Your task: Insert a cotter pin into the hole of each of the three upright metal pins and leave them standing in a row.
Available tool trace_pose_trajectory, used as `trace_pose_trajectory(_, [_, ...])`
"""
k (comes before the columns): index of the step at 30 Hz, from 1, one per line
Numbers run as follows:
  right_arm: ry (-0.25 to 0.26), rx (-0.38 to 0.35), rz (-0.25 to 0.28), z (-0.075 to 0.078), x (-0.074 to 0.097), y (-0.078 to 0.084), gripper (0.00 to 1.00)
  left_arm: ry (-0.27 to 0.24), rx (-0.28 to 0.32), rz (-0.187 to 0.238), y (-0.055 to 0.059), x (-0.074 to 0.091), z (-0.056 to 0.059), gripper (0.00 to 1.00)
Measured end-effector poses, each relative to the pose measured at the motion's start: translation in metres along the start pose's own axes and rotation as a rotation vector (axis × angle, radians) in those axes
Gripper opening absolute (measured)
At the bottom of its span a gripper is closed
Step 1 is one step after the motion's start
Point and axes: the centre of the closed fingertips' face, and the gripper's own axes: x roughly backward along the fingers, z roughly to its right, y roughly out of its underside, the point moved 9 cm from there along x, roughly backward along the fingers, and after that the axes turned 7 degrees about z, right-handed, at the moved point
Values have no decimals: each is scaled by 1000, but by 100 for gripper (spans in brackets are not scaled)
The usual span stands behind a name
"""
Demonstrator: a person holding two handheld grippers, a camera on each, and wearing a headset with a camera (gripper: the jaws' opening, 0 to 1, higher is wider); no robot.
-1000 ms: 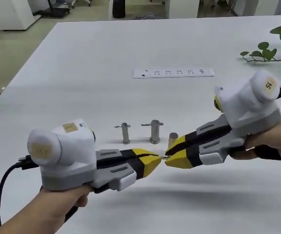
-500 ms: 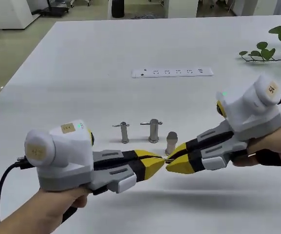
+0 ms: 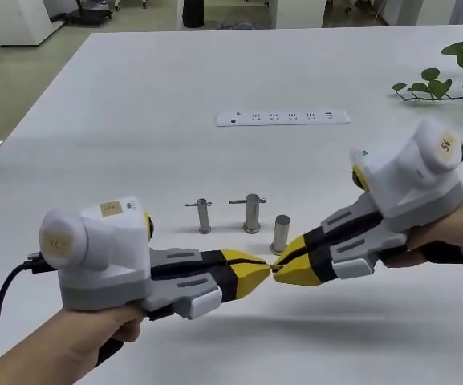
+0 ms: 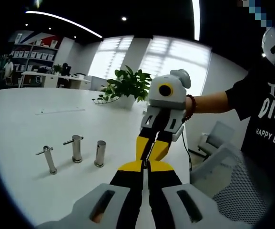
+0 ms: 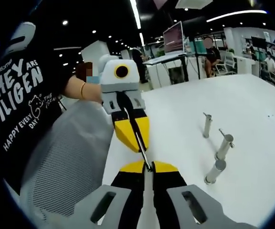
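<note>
Left tool [image 3: 259, 269] and right tool [image 3: 286, 267] are closed tip to tip on one cotter pin [image 5: 140, 143], laid 9-to-3, while the empty metal pin [image 3: 280, 233] is stood close at 12 o'clock, nearer the right tool.

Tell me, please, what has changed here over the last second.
The left tongs and right tongs sank slightly toward the person, uncovering the third metal pin. Both stay shut, tip to tip, on the cotter pin; that metal pin itself stands where it did.
</note>
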Motion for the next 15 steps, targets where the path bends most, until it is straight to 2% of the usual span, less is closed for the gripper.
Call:
trace_pose_trajectory(2, [-8,53,-23,0,0,0,0,2,2,-3,1,0,0,0])
trace_pose_trajectory(3, [-4,38,-28,-1,-1,0,0,3,2,-5,1,0,0,0])
trace_pose_trajectory(6, [-5,75,-50,0,-1,0,0,3,-4,-12,2,-1,0,0])
trace_pose_trajectory(8, [-1,93,-64,0,-1,0,0,-4,-22,-23,2,-2,1,0])
trace_pose_trajectory(9, [-6,139,-94,1,-1,0,0,-4,-44,-33,2,-3,2,0])
trace_pose_trajectory(12, [-3,190,-136,0,-1,1,0,-9,-66,-53,3,-6,3,0])
trace_pose_trajectory(15, [3,197,-162,1,-2,2,0,-23,-94,-60,5,-8,1,1])
